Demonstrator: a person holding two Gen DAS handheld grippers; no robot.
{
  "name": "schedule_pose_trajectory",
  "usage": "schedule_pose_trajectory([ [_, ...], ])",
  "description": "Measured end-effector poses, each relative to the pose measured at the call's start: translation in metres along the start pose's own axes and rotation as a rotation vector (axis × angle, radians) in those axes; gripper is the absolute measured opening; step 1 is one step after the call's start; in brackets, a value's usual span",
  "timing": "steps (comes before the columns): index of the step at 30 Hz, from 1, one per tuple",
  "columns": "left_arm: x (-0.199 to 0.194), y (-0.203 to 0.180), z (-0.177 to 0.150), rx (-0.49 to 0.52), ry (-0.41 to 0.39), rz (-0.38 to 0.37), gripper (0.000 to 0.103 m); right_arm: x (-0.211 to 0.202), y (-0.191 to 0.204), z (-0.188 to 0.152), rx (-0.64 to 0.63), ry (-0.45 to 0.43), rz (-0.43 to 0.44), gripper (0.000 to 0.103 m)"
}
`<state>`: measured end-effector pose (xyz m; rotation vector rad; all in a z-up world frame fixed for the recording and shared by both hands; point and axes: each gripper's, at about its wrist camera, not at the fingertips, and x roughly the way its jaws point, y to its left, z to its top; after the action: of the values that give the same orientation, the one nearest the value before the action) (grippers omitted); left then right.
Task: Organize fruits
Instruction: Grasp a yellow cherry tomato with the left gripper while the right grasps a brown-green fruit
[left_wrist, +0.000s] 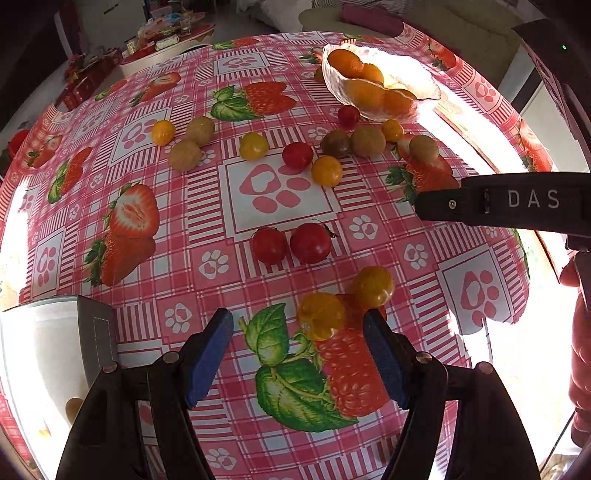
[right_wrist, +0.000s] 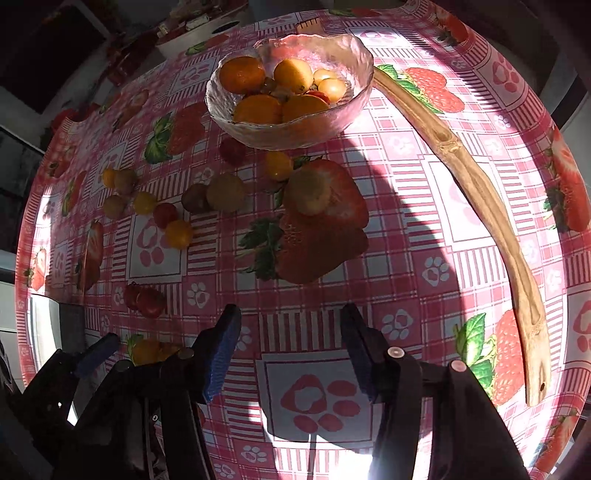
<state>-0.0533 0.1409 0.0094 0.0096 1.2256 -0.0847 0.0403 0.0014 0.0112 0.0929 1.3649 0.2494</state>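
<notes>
I judge it partly done: oranges and some tomatoes sit in the glass bowl (right_wrist: 291, 88) at 12 o'clock, many lie loose on the desk (left_wrist: 280, 192). My left hand-held gripper (left_wrist: 297, 347) gapes around a yellow tomato (left_wrist: 320, 315); right hand-held gripper (right_wrist: 290, 350) parted, empty.

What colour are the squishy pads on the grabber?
Blue pads, clearest in the left wrist view.

Strawberry-print tablecloth (right_wrist: 424, 295), long wooden back scratcher (right_wrist: 480, 192) lying on it, white box (left_wrist: 48, 343) at its edge
</notes>
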Motion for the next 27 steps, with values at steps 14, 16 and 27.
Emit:
schedule_pose_trajectory([
  [14,-0.001,-0.001,0.004,-0.044,-0.012,0.040,0.037,0.009,-0.004,0.044,0.013,-0.074,-0.023,0.036],
  [16,-0.002,-0.003,0.003,-0.039,-0.015,0.037,0.027,0.010,-0.005,0.046,0.013,-0.077,-0.013,0.029],
  [27,-0.008,0.020,-0.007,-0.139,0.013,-0.060,0.027,-0.008,-0.006,0.017,0.020,-0.055,0.041,0.029],
])
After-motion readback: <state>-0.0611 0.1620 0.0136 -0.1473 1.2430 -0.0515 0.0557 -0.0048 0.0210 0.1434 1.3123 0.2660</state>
